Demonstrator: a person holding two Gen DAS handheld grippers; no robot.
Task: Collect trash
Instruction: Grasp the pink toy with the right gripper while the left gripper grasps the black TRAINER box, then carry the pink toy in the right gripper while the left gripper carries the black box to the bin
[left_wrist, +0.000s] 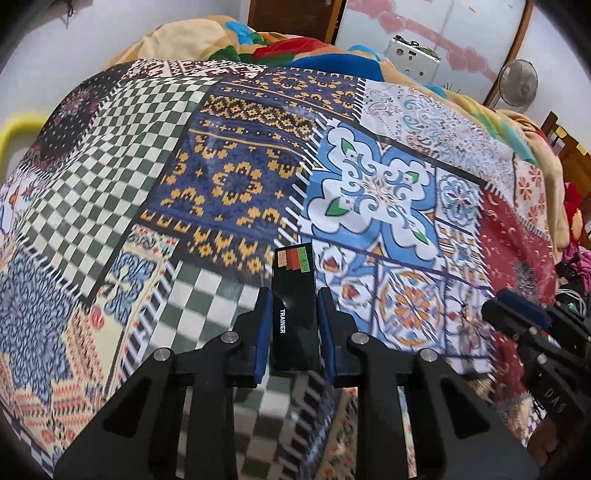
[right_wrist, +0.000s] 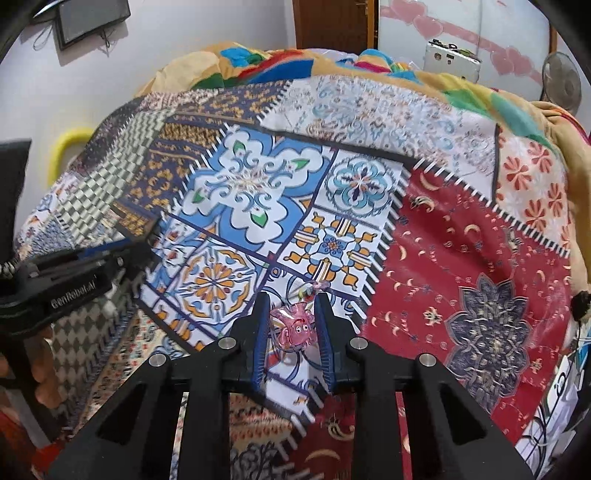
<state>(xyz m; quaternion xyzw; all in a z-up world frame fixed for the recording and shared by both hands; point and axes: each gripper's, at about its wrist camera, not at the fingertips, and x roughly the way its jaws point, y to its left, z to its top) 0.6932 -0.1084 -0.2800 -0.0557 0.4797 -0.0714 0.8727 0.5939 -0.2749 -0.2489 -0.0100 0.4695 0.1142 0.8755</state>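
My left gripper (left_wrist: 294, 295) is shut on a black box (left_wrist: 294, 295) with "TRAINER" on its side and coloured stripes at its far end, held above the patchwork bedspread (left_wrist: 229, 177). My right gripper (right_wrist: 291, 301) is shut on a pink, shiny plastic wrapper (right_wrist: 293, 326) with a cartoon face, held above the bedspread (right_wrist: 461, 266). The right gripper shows at the right edge of the left wrist view (left_wrist: 517, 310). The left gripper with the box shows at the left of the right wrist view (right_wrist: 122, 243).
A crumpled colourful blanket (left_wrist: 258, 40) lies at the far end of the bed. A yellow bar (left_wrist: 18, 129) is at the left wall. A fan (left_wrist: 517, 83) and a white device (left_wrist: 412, 55) stand at the back right. A dark screen (right_wrist: 92, 18) hangs on the wall.
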